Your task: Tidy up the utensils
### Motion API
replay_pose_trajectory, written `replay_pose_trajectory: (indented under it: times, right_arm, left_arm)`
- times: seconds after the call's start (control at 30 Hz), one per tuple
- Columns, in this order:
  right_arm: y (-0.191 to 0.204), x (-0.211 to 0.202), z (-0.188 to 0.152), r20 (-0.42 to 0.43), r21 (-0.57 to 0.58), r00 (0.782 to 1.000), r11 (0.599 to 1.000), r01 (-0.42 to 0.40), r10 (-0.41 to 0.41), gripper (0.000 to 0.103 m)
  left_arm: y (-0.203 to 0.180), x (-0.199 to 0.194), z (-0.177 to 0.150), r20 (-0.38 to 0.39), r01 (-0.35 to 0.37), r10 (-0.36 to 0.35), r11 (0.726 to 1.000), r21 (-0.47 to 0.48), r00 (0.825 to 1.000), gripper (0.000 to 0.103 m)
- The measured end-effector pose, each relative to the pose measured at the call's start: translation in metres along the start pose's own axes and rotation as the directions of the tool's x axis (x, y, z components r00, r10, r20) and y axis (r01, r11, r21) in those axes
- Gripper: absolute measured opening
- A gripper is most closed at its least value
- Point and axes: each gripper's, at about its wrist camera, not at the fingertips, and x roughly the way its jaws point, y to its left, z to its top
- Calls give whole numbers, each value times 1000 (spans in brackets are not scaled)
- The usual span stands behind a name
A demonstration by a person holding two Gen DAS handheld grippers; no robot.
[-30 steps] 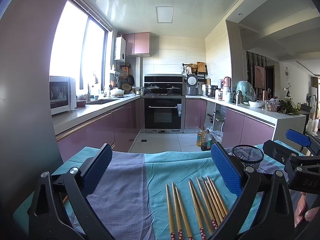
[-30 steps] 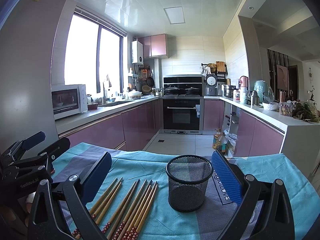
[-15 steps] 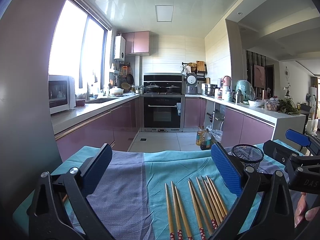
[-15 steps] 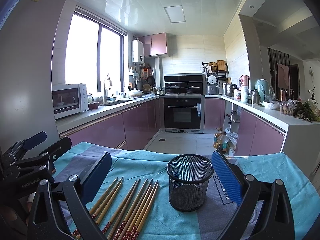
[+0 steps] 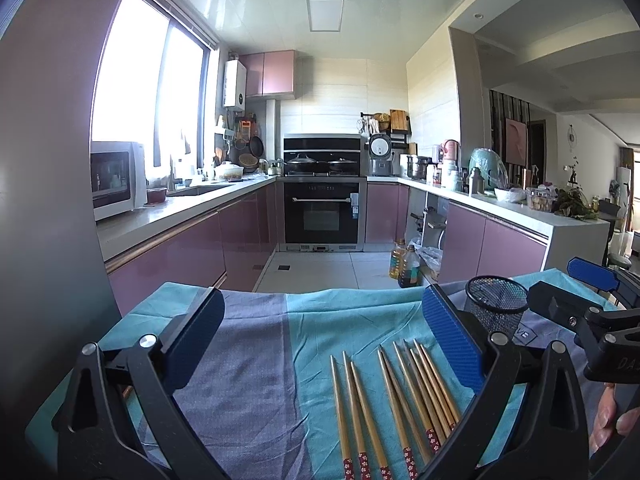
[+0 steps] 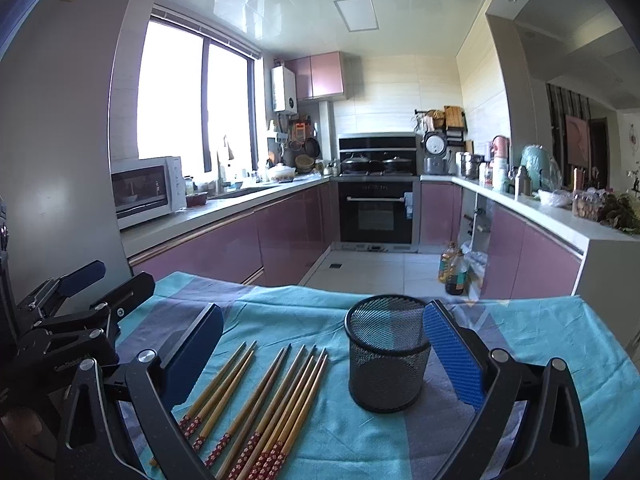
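Several wooden chopsticks (image 6: 264, 404) with red patterned ends lie side by side on a teal and purple cloth (image 6: 328, 432). A black mesh cup (image 6: 386, 354) stands upright just right of them. My right gripper (image 6: 320, 354) is open above the chopsticks, and its right pad (image 6: 452, 354) is close beside the cup. In the left wrist view the chopsticks (image 5: 400, 408) lie toward the right finger of my open left gripper (image 5: 320, 340), and the mesh cup (image 5: 496, 308) stands behind that finger. Each gripper shows at the edge of the other's view.
The clothed table (image 5: 256, 380) ends ahead at a kitchen floor drop. Purple cabinets (image 5: 192, 248), an oven (image 5: 322, 210) and counters stand beyond. Oil bottles (image 5: 404, 266) sit on the floor. A hand (image 5: 612, 424) shows at the lower right.
The right gripper has come slightly forward and lower, so the cup and chopsticks look larger. The left gripper has barely moved.
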Motion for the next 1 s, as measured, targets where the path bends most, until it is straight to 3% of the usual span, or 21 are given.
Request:
replay_pose_trajectory:
  times: [0.13,0.27,0.37,0.43,0.47,0.53,0.63,0.87,1.0]
  right_arm:
    - [-2,14,-9,-107,11,993,999,-47,48,97]
    - [0,40,-29,-280,-5,958,998,-70,66,96]
    - [3,61,-44,-394,3,916,996,-85,80,83]
    - [2,74,-53,-449,31,888,995,-95,99,69]
    - [3,78,-56,-462,38,881,994,-98,104,66]
    - [3,85,-61,-483,52,868,993,-104,116,57]
    - [4,91,-63,-502,70,856,992,-104,125,50]
    - [4,106,-64,-551,81,825,992,-97,126,34]
    - [1,108,-65,-558,89,820,992,-94,128,29]
  left_arm:
    - [7,14,-9,-82,33,-32,999,16,996,97]
    - [18,37,-21,-212,64,-56,998,27,976,97]
    - [19,56,-34,-329,125,-99,991,57,939,97]
    - [19,68,-45,-383,148,-110,986,72,917,88]
    - [19,73,-50,-415,168,-127,984,66,901,81]
    - [20,81,-58,-449,196,-154,980,47,880,77]
    - [16,89,-65,-472,221,-177,974,39,863,70]
    - [3,118,-82,-575,249,-168,966,64,801,43]
    - [2,124,-87,-596,271,-200,962,32,778,36]
